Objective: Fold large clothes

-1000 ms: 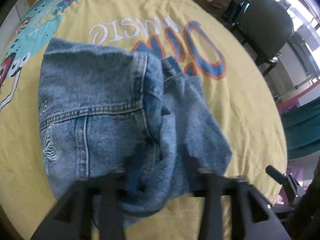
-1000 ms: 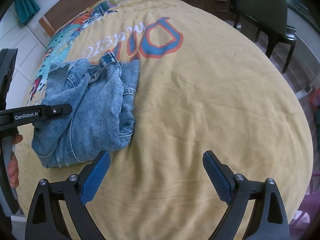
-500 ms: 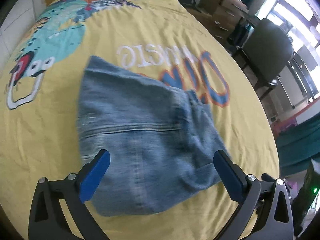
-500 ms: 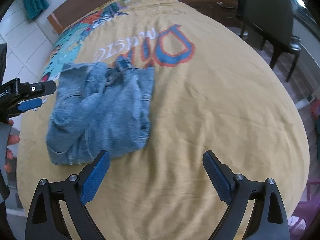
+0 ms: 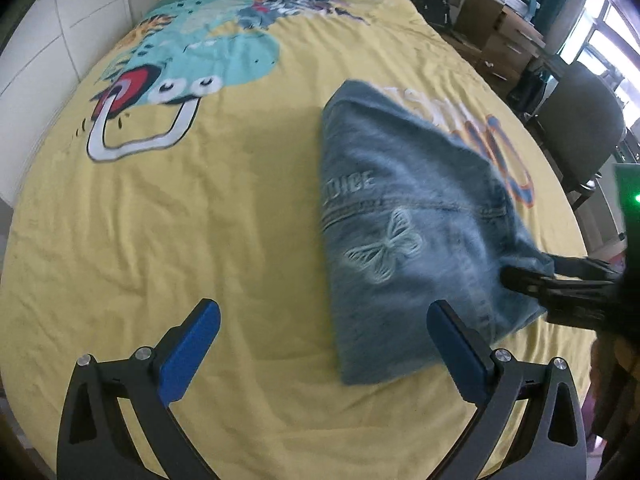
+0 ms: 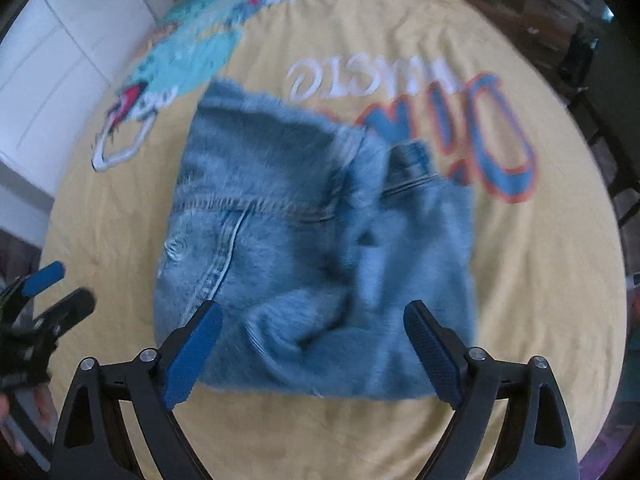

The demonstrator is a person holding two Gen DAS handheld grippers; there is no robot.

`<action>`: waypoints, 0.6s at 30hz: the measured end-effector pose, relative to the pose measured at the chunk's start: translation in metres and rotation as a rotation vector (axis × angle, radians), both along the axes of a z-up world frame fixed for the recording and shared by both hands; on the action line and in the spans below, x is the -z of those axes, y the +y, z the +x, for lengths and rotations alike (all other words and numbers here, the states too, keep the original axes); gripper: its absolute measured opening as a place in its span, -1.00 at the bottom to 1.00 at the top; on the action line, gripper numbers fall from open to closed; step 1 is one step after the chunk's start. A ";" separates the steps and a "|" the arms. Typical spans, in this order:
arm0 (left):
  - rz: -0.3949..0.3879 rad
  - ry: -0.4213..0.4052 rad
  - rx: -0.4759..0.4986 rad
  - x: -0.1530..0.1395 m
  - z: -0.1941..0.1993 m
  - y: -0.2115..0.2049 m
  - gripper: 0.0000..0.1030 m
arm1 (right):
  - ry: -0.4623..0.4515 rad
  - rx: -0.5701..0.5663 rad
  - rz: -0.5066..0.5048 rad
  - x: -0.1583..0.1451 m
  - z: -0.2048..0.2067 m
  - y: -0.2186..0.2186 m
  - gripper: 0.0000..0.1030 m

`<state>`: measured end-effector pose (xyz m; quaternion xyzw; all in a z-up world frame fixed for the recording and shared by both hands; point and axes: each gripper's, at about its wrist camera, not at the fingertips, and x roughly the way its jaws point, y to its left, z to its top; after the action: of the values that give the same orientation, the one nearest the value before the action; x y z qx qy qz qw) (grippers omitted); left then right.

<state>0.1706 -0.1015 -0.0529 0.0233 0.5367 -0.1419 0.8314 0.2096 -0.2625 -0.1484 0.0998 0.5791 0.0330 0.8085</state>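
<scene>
Swung left, off the denim garment [image 5: 408, 224] now folded compact on the yellow bedspread [image 5: 240, 200], right of the left gripper [image 5: 324, 344], spread wide, empty. Right gripper [image 6: 312, 344] above its near edge, just narrowing, gripping nothing. Likely only tidying left.

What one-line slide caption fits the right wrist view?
Open right gripper poised over folded denim garment on yellow printed bedspread; left gripper at frame edge.
</scene>
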 end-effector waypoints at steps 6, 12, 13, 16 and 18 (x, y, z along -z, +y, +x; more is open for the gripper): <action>-0.006 0.021 -0.009 0.011 0.000 0.009 0.98 | 0.088 0.029 0.036 0.042 0.001 -0.007 0.11; -0.024 0.019 0.019 0.011 0.000 0.000 0.98 | 0.040 0.068 0.143 0.041 -0.012 -0.033 -0.78; -0.024 0.018 0.024 0.011 0.000 -0.002 0.98 | 0.020 0.066 0.153 0.036 -0.015 -0.037 -0.81; -0.019 0.009 0.033 0.009 0.000 -0.008 0.98 | -0.010 0.073 0.173 0.026 -0.024 -0.050 -0.85; -0.024 0.006 0.034 0.008 0.001 -0.011 0.98 | -0.031 0.089 0.168 0.020 -0.031 -0.061 -0.88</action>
<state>0.1712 -0.1122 -0.0609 0.0221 0.5370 -0.1625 0.8275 0.1788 -0.3237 -0.1689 0.1925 0.5566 0.0471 0.8068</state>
